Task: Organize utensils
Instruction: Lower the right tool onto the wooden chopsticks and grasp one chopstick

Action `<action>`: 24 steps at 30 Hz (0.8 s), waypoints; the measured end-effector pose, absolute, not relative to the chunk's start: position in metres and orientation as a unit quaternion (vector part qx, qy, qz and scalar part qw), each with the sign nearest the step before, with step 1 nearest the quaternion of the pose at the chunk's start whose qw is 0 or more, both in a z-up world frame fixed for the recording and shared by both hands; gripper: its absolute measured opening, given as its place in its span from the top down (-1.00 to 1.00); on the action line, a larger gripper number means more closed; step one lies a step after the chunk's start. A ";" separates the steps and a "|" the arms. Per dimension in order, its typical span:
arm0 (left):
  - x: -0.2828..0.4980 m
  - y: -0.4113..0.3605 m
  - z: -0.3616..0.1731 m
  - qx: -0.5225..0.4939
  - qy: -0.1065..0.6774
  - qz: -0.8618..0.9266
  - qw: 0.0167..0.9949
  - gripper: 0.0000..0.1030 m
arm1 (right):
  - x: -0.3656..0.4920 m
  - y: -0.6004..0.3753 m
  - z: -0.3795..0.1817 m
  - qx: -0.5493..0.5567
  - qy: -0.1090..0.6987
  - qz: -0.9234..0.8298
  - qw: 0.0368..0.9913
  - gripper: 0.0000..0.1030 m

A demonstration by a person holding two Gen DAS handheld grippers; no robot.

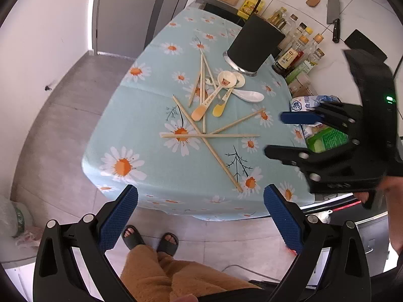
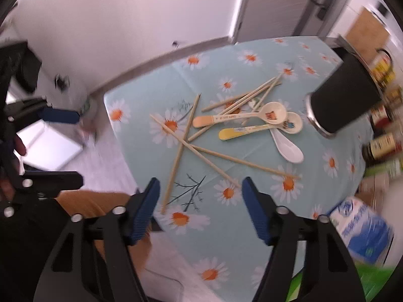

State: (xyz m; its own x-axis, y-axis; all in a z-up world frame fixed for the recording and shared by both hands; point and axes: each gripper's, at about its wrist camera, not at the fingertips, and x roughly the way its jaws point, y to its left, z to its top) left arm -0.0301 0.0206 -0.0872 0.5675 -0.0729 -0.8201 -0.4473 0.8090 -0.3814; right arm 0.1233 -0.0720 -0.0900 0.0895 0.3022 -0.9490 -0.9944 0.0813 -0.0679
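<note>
Several wooden chopsticks (image 1: 226, 135) (image 2: 239, 159) lie crossed on the daisy tablecloth (image 1: 148, 110). Beside them sit an orange-handled spoon (image 1: 211, 97) (image 2: 239, 117), a yellow-handled spoon (image 1: 223, 102) (image 2: 252, 129) and a white spoon (image 1: 248, 95) (image 2: 287, 146). A black cylindrical holder (image 1: 254, 45) (image 2: 345, 100) stands behind the spoons. My left gripper (image 1: 200, 196) (image 2: 75, 146) hovers open over the table's near edge, holding nothing. My right gripper (image 2: 201, 186) (image 1: 282, 133) is open above the near chopstick ends, with nothing between its pads.
Condiment bottles (image 1: 294, 50) line the counter past the holder. A white and blue bag (image 1: 309, 103) (image 2: 362, 229) and a green packet (image 1: 327, 139) lie at the table's right side. A cleaver (image 1: 333, 17) hangs on the tiled wall. The person's sandalled feet (image 1: 151, 239) stand below the table edge.
</note>
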 end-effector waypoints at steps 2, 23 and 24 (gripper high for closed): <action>-0.025 0.021 -0.094 -0.290 0.454 0.099 0.837 -0.87 | 0.125 -0.062 -0.104 -0.443 0.415 0.533 0.589 -0.19; -0.018 0.059 -0.123 -0.321 0.456 0.061 0.828 -0.87 | 0.129 0.014 -0.171 -0.602 0.427 0.514 0.438 0.46; -0.018 0.062 -0.124 -0.321 0.456 0.062 0.828 -0.87 | 0.128 0.016 -0.171 -0.607 0.426 0.512 0.434 0.48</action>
State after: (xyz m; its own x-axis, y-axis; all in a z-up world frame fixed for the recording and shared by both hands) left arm -0.0184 0.0616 -0.1240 0.5769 -0.1899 -0.7944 -0.3954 0.7861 -0.4751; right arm 0.1283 0.0161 -0.1712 0.1134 -0.0727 -0.9909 -0.9613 -0.2602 -0.0910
